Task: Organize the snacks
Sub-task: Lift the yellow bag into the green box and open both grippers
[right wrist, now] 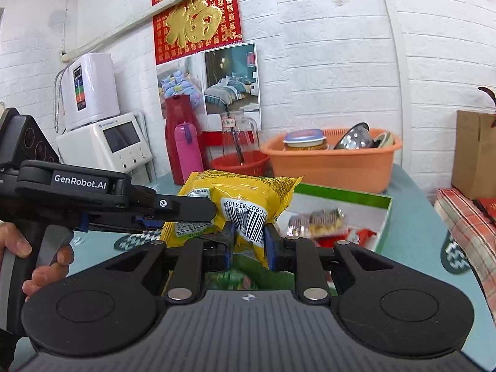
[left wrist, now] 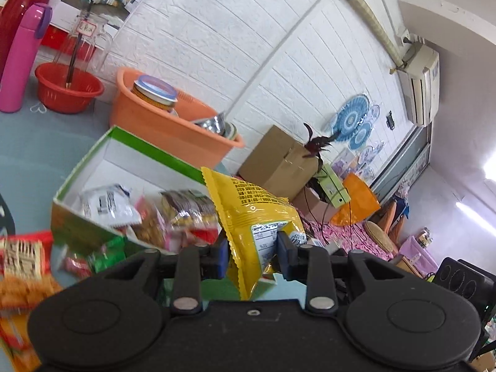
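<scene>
A yellow snack bag (left wrist: 254, 214) hangs in the air, pinched from two sides. My left gripper (left wrist: 252, 252) is shut on its lower end beside the white label. In the right wrist view my right gripper (right wrist: 248, 243) is shut on the same yellow snack bag (right wrist: 241, 195) at its barcode, while the left gripper (right wrist: 186, 209) comes in from the left and clamps the bag's other end. Behind the bag lies an open green-and-white box (left wrist: 130, 152) holding several small snack packs (left wrist: 173, 214). The box (right wrist: 344, 195) sits just right of the bag in the right wrist view.
An orange basin (left wrist: 161, 124) with a jar and steel bowls stands behind the box. A red basket (left wrist: 66, 91), glass jug, pink bottle (left wrist: 23, 59) and red flask stand at the back left. Loose snack packs (left wrist: 24, 266) lie left of the box. A cardboard box (right wrist: 476, 152) is at the right.
</scene>
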### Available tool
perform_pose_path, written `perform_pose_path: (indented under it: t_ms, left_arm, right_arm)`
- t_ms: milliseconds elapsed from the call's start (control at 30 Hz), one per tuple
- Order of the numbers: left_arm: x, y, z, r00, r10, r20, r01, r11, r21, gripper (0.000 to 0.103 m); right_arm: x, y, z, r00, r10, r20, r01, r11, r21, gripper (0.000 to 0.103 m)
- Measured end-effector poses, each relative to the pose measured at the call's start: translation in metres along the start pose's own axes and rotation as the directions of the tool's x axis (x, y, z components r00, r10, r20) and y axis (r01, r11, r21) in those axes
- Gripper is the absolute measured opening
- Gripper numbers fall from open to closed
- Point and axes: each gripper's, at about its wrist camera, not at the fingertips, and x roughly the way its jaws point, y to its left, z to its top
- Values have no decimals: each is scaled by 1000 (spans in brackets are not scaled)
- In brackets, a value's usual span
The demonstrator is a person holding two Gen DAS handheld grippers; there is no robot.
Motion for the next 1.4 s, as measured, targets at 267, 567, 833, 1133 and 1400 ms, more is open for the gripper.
perform_pose_path:
  t_ms: [267, 567, 833, 1133, 1400]
  left_arm:
    - [37, 42, 19, 999, 30, -18, -30, 999, -33, 38]
    - [54, 48, 13, 989, 151, -8, -150, 988, 21, 103]
    - [19, 29, 7, 986, 166, -8, -166, 986, 7, 103]
    - [-54, -3, -37, 976, 215, 37, -215, 976, 19, 103]
    - [-83, 8, -95, 965, 261, -18, -261, 964, -40, 103]
  right_arm:
    - [57, -16, 4, 999, -15, -33, 16, 999, 29, 37]
    - [82, -14, -13, 991, -118, -60, 112, 989, -95, 103]
    - [53, 0, -18, 988, -153, -17, 148, 975, -168, 103]
    - [-3, 30, -24, 996, -91, -6, 87, 976, -201, 103]
    - [14, 42, -61, 979, -98, -181, 53, 970, -237, 103]
